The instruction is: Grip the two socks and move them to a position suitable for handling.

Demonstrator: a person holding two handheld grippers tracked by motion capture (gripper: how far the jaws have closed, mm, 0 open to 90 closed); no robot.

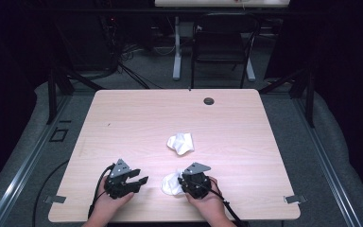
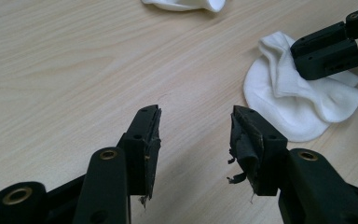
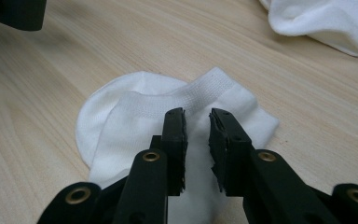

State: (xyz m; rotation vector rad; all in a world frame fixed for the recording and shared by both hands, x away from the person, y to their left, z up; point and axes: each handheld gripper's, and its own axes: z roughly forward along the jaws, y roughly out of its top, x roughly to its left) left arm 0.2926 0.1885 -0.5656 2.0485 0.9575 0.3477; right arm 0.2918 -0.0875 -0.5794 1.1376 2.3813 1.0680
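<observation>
The right gripper point(image 3: 197, 116) hangs part-open over the sock point(image 3: 135, 112), whose near end its jaws hide, with the open left gripper point(image 1: 139, 179) at nine o'clock.

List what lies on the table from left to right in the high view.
Left gripper → near sock → right gripper, over that sock's right part → table hole. The far sock overlaps the near sock and the right gripper in left-right span, so it is left out.

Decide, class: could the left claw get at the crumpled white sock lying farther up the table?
Probably yes. The left claw stands open over bare table, and nothing lies between it and the crumpled sock.
</observation>
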